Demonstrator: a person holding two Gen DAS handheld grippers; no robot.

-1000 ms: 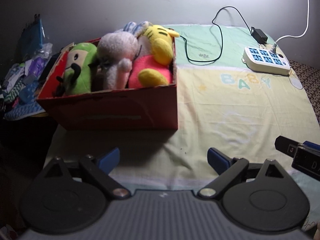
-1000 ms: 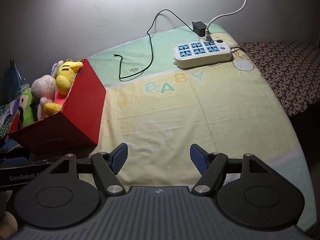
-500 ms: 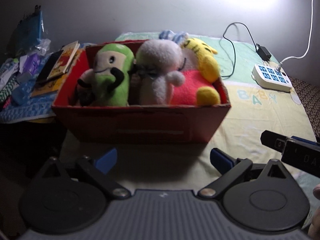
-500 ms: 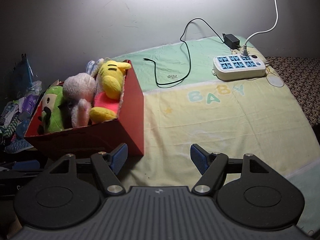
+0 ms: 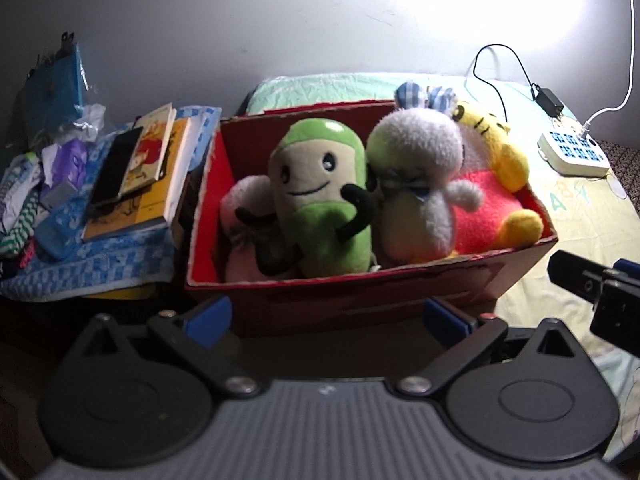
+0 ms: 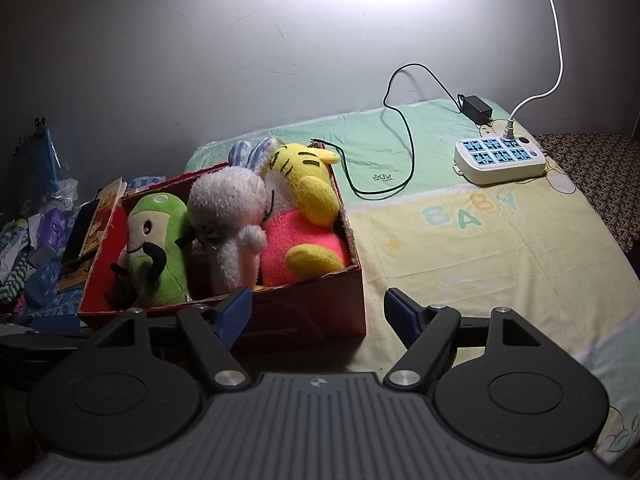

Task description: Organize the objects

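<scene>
A red cardboard box (image 5: 360,292) (image 6: 312,304) stands on the bed, packed with plush toys: a green one (image 5: 320,200) (image 6: 156,240), a white fluffy one (image 5: 416,184) (image 6: 232,216) and a yellow one in a pink shirt (image 5: 492,168) (image 6: 308,208). My left gripper (image 5: 326,320) hovers in front of the box's near wall, its jaws opening with nothing between them. My right gripper (image 6: 318,316) hangs at the box's near right corner, jaws also opening and empty. Part of the right gripper shows at the right edge of the left wrist view.
Books (image 5: 152,168) and a dark phone (image 5: 116,168) lie on a blue patterned cloth left of the box, beside clutter. A white power strip (image 6: 500,158) with a white cord, a black adapter (image 6: 476,108) and a black cable (image 6: 400,152) lie on the baby-print sheet (image 6: 480,248).
Both grippers swung left toward the red box, which now fills the near middle of each view. Both sets of jaws stand wider apart than before.
</scene>
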